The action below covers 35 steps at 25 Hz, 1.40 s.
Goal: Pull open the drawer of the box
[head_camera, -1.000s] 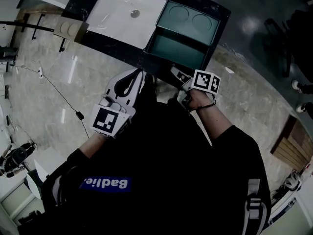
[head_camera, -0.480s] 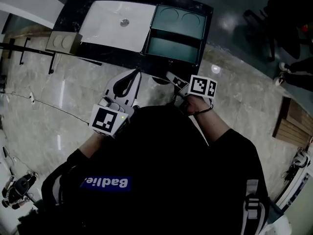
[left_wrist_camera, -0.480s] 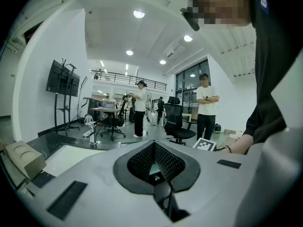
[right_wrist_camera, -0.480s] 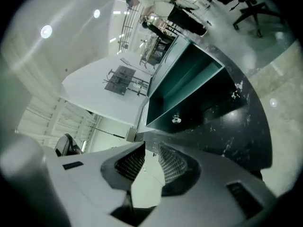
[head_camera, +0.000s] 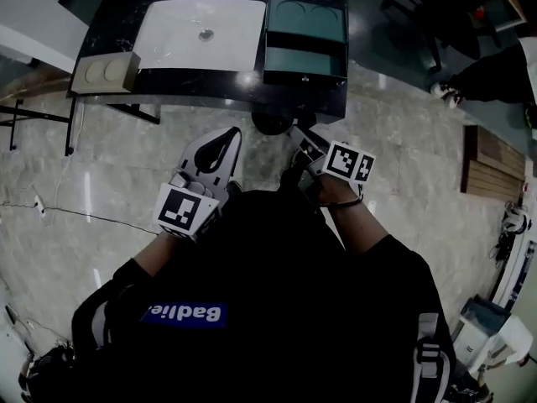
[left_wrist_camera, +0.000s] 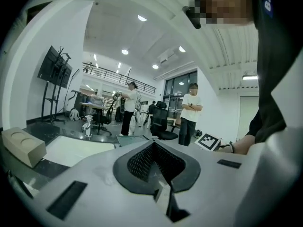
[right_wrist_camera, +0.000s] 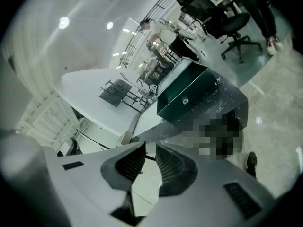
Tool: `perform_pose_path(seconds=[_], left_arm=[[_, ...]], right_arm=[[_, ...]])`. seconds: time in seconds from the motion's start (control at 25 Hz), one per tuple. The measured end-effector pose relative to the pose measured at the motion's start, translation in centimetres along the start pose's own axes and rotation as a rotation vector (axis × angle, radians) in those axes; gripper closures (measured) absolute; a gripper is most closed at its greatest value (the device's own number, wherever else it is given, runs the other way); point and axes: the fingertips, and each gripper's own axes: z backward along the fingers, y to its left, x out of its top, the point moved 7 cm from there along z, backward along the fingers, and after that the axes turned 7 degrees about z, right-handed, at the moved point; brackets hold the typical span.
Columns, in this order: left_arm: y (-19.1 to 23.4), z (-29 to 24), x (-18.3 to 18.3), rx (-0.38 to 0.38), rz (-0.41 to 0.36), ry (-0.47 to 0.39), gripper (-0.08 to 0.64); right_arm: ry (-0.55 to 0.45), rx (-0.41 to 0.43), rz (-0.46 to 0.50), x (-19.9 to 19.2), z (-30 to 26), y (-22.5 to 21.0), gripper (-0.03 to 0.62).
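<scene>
Green box [head_camera: 306, 36] stands on the right part of the dark table [head_camera: 210, 82], well apart from both grippers. Its drawer front with a small knob [right_wrist_camera: 184, 100] looks closed, though this is hard to judge. The left gripper [head_camera: 232, 134] is clenched on nothing, the right gripper [head_camera: 296, 133] is a little released and empty, and the person's dark torso [head_camera: 277, 309] cuts off both forearms
</scene>
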Motion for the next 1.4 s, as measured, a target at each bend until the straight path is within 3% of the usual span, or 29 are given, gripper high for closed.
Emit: perform_pose_path(seconds=[0.08,0.24,0.32,0.68,1.0,1.08,1.2,1.4], left_arm=[[-0.3,1.5,-0.4,-0.027,0.018,0.001,0.569],[-1.3,3.4,-1.1,-0.078,0.040,0.013,0.569],[-2.0,4.1,-1.3,-0.095,0.027,0.019,0.569],[-5.4,5.0,-2.2,-0.075,-0.055,0.091,0.569],[-11.3,3.8,-2.9,-0.054,-0.120,0.129,0.569],[-13.0,3.6,-2.9,-0.041,-0.127,0.124,0.569],[-15.5,3.4,-3.2,-0.020,-0.142,0.121,0.569],[-18.9,3.9,-4.3,0.005,-0.168,0.136,0.569]], right_arm=[[-0.031,-0.041,0.059,-1.2,1.0,1.6,0.525],[-0.083,-0.184,0.354,-2.9,3.4,5.4,0.525],[-0.104,-0.208,0.434,-3.5,4.3,7.2,0.525],[-0.182,-0.221,0.595,-4.3,7.8,9.9,0.526],[-0.281,-0.183,0.766,-4.2,13.0,12.1,0.528],[-0.302,-0.170,0.797,-4.6,14.5,12.4,0.528],[-0.327,-0.152,0.826,-5.4,16.7,12.3,0.589],[-0.327,-0.117,0.858,-7.2,18.8,11.9,0.591]])
